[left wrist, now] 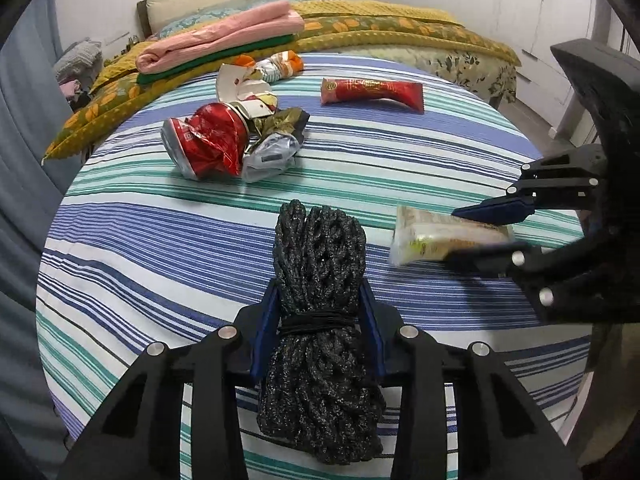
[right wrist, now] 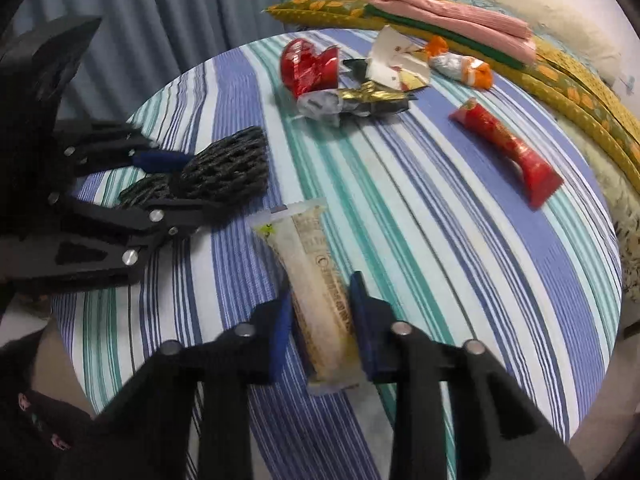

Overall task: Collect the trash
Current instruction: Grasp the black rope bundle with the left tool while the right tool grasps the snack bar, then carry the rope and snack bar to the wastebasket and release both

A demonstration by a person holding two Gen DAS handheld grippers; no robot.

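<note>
My left gripper (left wrist: 319, 304) is shut on a black mesh bundle (left wrist: 318, 264) tied with a black band, just above the striped table (left wrist: 160, 240). My right gripper (right wrist: 322, 304) is shut on a pale beige wrapper (right wrist: 316, 276); it also shows in the left wrist view (left wrist: 436, 236). The left gripper (right wrist: 176, 184) and the mesh bundle (right wrist: 232, 164) appear at the left of the right wrist view. Farther off lie a crushed red can (left wrist: 204, 140), a silver and gold wrapper (left wrist: 272, 148), torn white card (left wrist: 248, 88), an orange-ended wrapper (left wrist: 280, 64) and a red tube wrapper (left wrist: 372, 90).
The round table has a blue, white and green striped cloth (right wrist: 440, 220). Behind it is a bed with a yellow patterned quilt (left wrist: 400, 28), folded pink and green cloth (left wrist: 224, 40) and a pillow. A grey curtain (right wrist: 160, 12) hangs at the left.
</note>
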